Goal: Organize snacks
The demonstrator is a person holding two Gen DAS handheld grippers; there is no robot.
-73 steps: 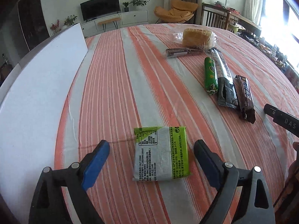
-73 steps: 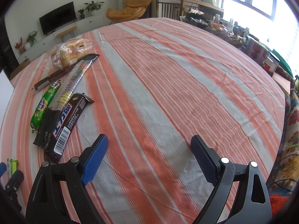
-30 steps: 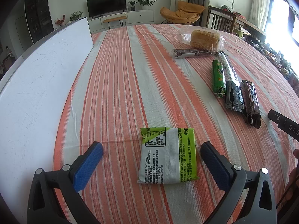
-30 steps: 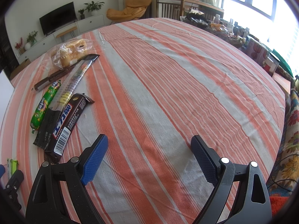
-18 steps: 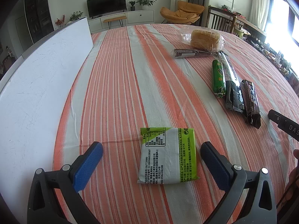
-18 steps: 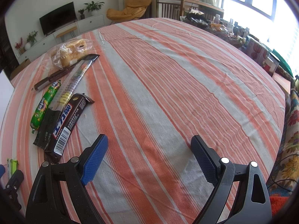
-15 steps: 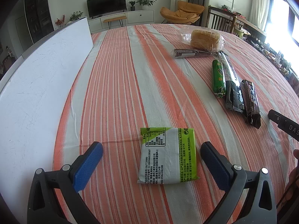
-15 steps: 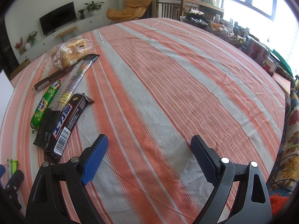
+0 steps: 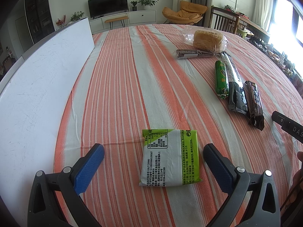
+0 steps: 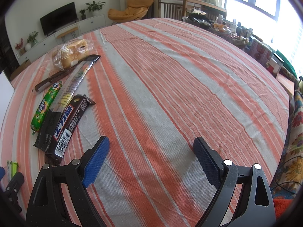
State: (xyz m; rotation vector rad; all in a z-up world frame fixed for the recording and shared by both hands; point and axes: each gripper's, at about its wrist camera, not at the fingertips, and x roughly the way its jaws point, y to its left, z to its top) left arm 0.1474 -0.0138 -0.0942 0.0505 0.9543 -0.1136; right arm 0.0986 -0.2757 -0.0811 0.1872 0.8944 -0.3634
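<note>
A flat green-and-white snack packet (image 9: 170, 158) lies on the striped tablecloth (image 9: 123, 94), between the fingers of my open left gripper (image 9: 153, 149), untouched. Further right lie a green sausage snack (image 9: 221, 79), a long dark wrapper (image 9: 233, 83), a brown chocolate bar (image 9: 254, 105), a dark stick pack (image 9: 195, 54) and bagged bread (image 9: 208, 39). In the right wrist view the chocolate bar (image 10: 67, 126), the green sausage snack (image 10: 45, 106) and the bread (image 10: 72, 55) lie to the left of my open, empty right gripper (image 10: 151, 143).
A large white board (image 9: 37, 79) covers the table's left side. The right gripper's body (image 9: 287, 127) shows at the left view's right edge. Chairs and cluttered furniture (image 10: 217, 26) stand beyond the table's far and right edges.
The left gripper drew back slightly from the green packet and opened a little wider about two seconds ago. Nothing has moved in the last second. The right gripper is still.
</note>
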